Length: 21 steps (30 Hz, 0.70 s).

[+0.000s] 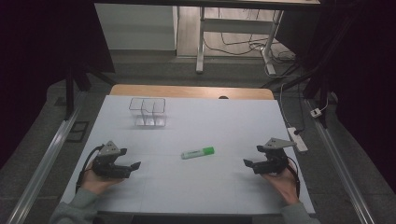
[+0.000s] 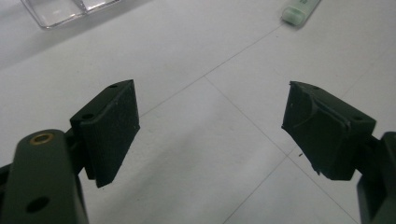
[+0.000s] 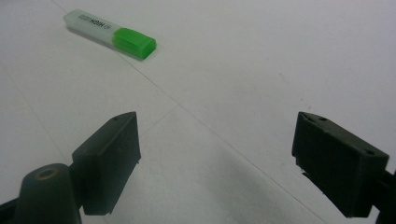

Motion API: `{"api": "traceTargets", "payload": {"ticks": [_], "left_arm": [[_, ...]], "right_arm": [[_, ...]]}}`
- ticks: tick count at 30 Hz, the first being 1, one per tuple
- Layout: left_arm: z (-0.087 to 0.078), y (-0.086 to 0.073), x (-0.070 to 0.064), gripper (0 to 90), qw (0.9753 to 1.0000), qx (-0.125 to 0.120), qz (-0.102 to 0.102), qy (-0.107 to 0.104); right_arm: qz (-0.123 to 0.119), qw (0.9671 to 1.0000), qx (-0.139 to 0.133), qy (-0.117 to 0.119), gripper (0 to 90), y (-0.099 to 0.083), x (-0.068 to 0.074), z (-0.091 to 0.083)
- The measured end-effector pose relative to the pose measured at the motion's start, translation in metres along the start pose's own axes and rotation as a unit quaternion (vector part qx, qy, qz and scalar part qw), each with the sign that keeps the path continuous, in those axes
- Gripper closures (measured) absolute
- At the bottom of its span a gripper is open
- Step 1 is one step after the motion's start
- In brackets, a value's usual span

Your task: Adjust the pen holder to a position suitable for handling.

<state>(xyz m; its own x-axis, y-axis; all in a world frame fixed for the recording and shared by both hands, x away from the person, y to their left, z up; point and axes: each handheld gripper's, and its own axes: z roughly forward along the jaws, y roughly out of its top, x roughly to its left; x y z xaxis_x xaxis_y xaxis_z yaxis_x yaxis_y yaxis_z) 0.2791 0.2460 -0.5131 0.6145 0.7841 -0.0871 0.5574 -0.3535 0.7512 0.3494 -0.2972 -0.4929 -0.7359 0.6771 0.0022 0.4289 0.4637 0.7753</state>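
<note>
- A green highlighter (image 1: 198, 152) lies flat on the white counter (image 1: 224, 121), a little below the middle of the high view, its bright green cap toward the right of the frame and its pale barrel toward the left.
- The left gripper (image 1: 130, 165) sits at the lower left of the high view, held in a hand (image 1: 95, 179) resting on the counter; its jaws are spread wide and grasp nothing.
- In the left gripper view, bare counter shows between the two black pads (image 2: 112, 128), and the pale end of the highlighter (image 2: 301, 10) sits at the top right edge of the frame, well apart from the jaws.
- The right gripper (image 1: 251, 156) sits at the lower right of the high view, also released, with nothing between its jaws.
- In the right gripper view the highlighter (image 3: 109, 33) lies in the upper left of the frame, cap toward the frame's middle, clear of both pads.
- The highlighter lies between the two grippers, touched by neither.
- A clear plastic organiser (image 1: 148, 112) with compartments stands in the upper left part of the counter; its corner (image 2: 70, 9) shows at the top left of the left gripper view.
</note>
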Motion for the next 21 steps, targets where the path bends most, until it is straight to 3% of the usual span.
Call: {"api": "traceTargets", "payload": {"ticks": [21], "left_arm": [[0.0004, 0.005, 0.0052, 19.1, 1.0, -0.004, -0.002, 0.005]], "right_arm": [[-0.001, 1.0, 0.002, 0.001, 15.9, 0.001, 0.0017, 0.0007]]}}
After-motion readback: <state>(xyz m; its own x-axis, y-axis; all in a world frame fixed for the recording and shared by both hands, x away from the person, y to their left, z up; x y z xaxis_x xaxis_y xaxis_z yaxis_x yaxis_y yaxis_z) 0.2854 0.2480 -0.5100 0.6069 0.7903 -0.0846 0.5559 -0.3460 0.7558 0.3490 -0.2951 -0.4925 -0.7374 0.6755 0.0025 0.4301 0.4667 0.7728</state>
